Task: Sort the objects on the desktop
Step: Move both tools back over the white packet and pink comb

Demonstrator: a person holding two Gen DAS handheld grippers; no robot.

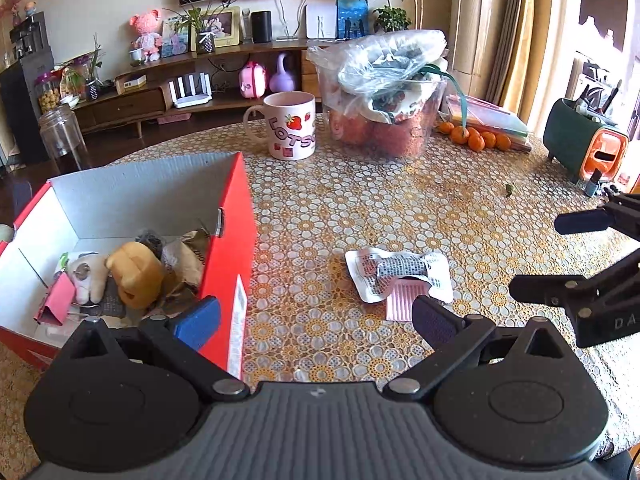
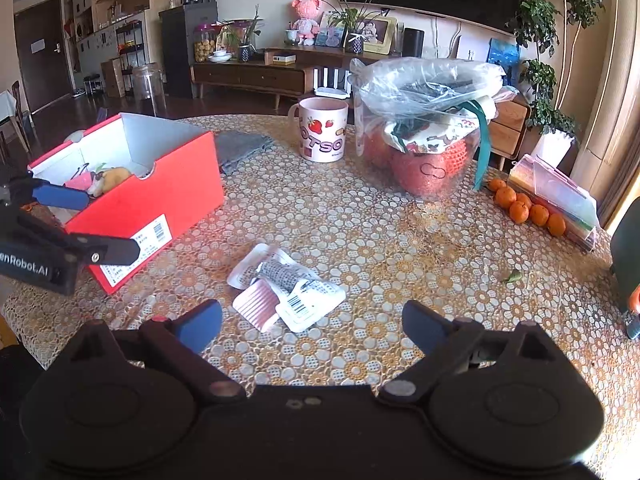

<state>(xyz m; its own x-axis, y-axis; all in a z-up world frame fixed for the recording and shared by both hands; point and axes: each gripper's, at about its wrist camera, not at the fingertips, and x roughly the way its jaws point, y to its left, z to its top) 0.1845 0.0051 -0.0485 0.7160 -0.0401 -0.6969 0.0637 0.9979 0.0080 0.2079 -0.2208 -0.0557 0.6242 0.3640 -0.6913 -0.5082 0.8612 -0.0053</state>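
Observation:
A red box (image 1: 236, 240) with a white inside stands on the table at the left; it also shows in the right wrist view (image 2: 160, 196). In it lie a yellow plush toy (image 1: 136, 276), a white plush (image 1: 86, 276) and a pink binder clip (image 1: 58, 300). A white packet with a dark patterned item (image 1: 400, 274) lies on a pink comb (image 1: 402, 300) mid-table; the packet (image 2: 288, 284) and comb (image 2: 258, 304) lie just ahead of my right gripper. My left gripper (image 1: 316, 320) is open and empty, between box and packet. My right gripper (image 2: 312, 326) is open and empty.
A strawberry mug (image 1: 290, 126), a clear bagged container with red contents (image 1: 380, 96), several mandarins (image 1: 476, 138), a stack of folders (image 2: 556, 196) and a green-orange desk organiser (image 1: 584, 140) stand at the back. A grey cloth (image 2: 240, 148) lies behind the box.

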